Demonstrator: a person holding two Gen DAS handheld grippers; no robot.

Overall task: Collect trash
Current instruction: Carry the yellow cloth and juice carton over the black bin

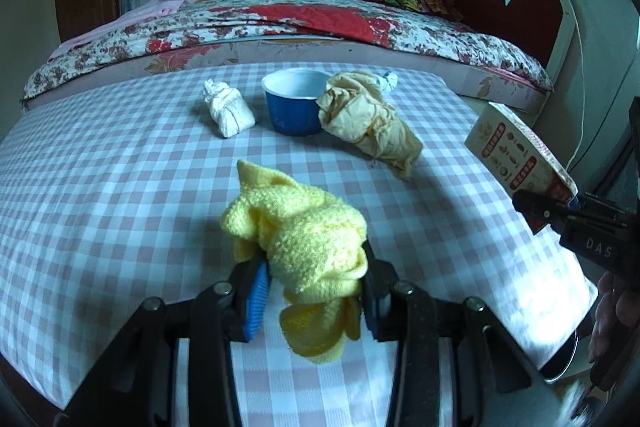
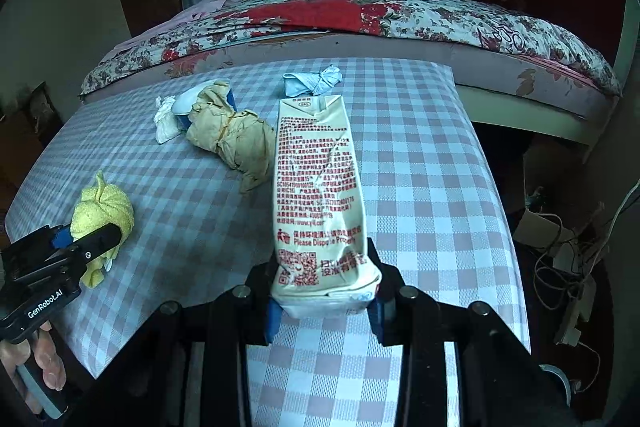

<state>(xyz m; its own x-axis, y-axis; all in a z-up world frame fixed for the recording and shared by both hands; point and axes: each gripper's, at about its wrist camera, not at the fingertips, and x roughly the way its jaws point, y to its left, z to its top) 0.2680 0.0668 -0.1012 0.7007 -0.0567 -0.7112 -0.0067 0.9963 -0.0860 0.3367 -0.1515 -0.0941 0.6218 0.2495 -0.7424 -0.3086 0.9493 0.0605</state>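
Observation:
My left gripper [image 1: 312, 287] is shut on a yellow knitted cloth wad [image 1: 304, 227], held above the checked table [image 1: 120, 187]; the same wad [image 2: 100, 211] shows at the left of the right wrist view. My right gripper [image 2: 324, 291] is shut on a cream milk carton [image 2: 316, 187] with red print, lifted off the table; that carton [image 1: 516, 151] appears at the right edge of the left wrist view. On the table lie a crumpled tan paper [image 1: 368, 115], a blue cup [image 1: 296, 103], a white tissue wad [image 1: 228, 107] and a pale blue wad [image 2: 312, 81].
A bed with a floral quilt [image 1: 320, 23] stands right behind the table. Cables and a plug strip [image 2: 568, 259] lie on the floor to the right of the table. A round metal rim [image 1: 568, 359] shows below the table's right corner.

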